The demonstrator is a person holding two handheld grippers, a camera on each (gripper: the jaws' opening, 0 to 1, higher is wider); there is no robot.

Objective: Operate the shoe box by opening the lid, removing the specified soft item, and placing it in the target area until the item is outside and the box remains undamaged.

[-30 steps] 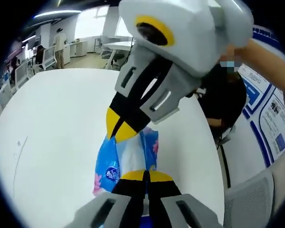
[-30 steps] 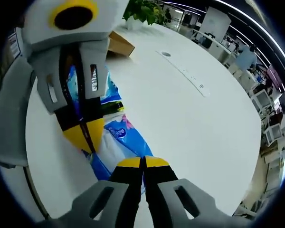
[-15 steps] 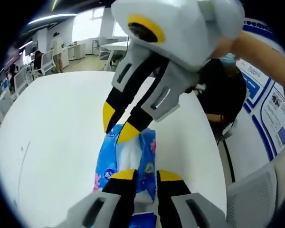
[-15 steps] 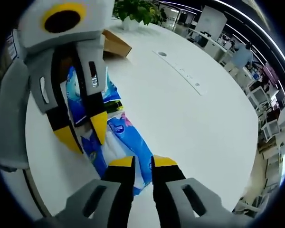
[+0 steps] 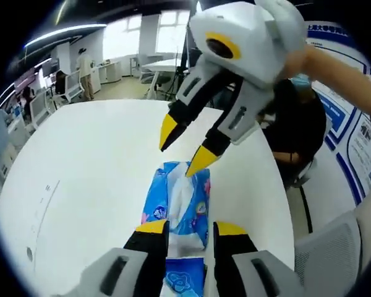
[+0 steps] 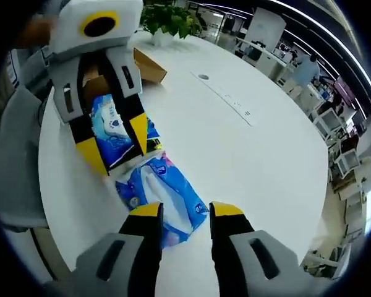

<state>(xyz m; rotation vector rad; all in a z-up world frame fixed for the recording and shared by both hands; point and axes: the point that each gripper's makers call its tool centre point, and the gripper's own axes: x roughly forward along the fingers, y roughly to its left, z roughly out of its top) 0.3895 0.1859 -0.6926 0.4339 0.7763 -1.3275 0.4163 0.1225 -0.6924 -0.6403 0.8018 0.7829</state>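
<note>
Both tools have let go of the soft pack. In the left gripper view the left tool point(image 5: 184, 228) has its yellow-tipped jaws spread apart, where a second ago they were pinched together on the blue tissue pack point(image 5: 176, 205); the pack now lies flat on the white surface point(image 5: 86, 167), its near end between and just ahead of the jaws. The right tool point(image 5: 181, 150) comes in from above with its jaws also parted and lifted off the pack; one tip is just over the pack's far end, the other clear of it. A second ago those tips were clamped on the wrapper.

In the right gripper view the right tool point(image 6: 185, 209) stands with its jaws apart, the tissue pack point(image 6: 157, 198) lying on the surface just ahead of them and slightly to their left. Beyond it the left tool point(image 6: 116, 141) is open too, straddling the pack's far end. Behind that tool sits the brown shoe box point(image 6: 147, 65), with a potted plant point(image 6: 168, 18) further off. Both cameras sit further back from the pack than half a second ago.
</note>
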